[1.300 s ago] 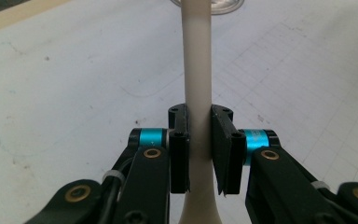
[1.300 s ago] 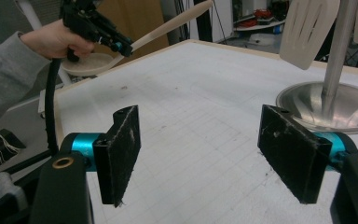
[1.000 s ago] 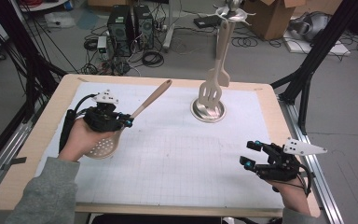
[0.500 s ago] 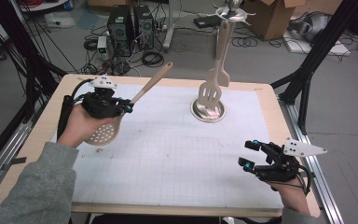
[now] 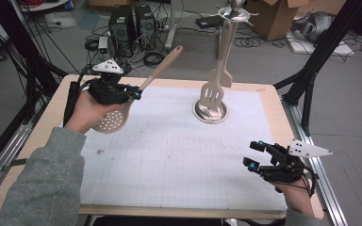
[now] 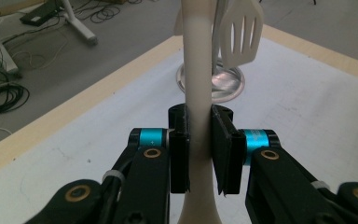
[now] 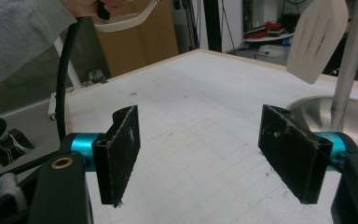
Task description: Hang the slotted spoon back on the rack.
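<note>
My left gripper (image 5: 135,92) is shut on the handle of a beige slotted skimmer spoon (image 5: 111,120), held above the table's left side with the handle (image 5: 164,66) slanting up and away. In the left gripper view both pads clamp the pale handle (image 6: 196,84). A metal utensil stand (image 5: 210,111) at the table's middle back carries a hanging beige slotted spatula (image 5: 213,90), seen also as the spatula (image 6: 242,37). My right gripper (image 5: 254,154) rests open near the front right corner, nothing between its pads (image 7: 119,151).
A white gridded mat (image 5: 179,155) covers the wooden table (image 5: 42,141). Computer towers (image 5: 127,23), cables and a cardboard box (image 5: 278,16) lie on the floor beyond the far edge. Black frame struts (image 5: 311,70) stand at both sides.
My left gripper has lifted the skimmer spoon off the mat and carried it up and a little farther back. The right gripper has stayed put.
</note>
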The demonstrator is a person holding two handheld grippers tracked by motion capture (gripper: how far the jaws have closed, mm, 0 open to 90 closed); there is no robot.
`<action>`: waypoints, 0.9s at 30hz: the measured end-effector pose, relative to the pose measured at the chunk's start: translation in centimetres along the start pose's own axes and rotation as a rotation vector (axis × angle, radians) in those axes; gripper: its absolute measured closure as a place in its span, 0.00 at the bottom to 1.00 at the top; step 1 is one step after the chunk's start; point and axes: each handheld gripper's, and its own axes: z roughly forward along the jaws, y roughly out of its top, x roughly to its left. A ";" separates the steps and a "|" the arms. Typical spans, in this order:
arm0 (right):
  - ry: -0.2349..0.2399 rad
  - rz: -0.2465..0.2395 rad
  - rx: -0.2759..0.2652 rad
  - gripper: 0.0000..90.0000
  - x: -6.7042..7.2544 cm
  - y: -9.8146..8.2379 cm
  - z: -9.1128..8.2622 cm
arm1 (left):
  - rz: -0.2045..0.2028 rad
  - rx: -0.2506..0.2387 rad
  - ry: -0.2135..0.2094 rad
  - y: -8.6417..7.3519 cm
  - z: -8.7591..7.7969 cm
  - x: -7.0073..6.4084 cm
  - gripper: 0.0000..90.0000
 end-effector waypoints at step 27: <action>-0.011 0.021 -0.014 0.32 -0.5 -0.7 -0.9 | -0.023 -0.080 -0.070 4.7 1.7 1.3 0.86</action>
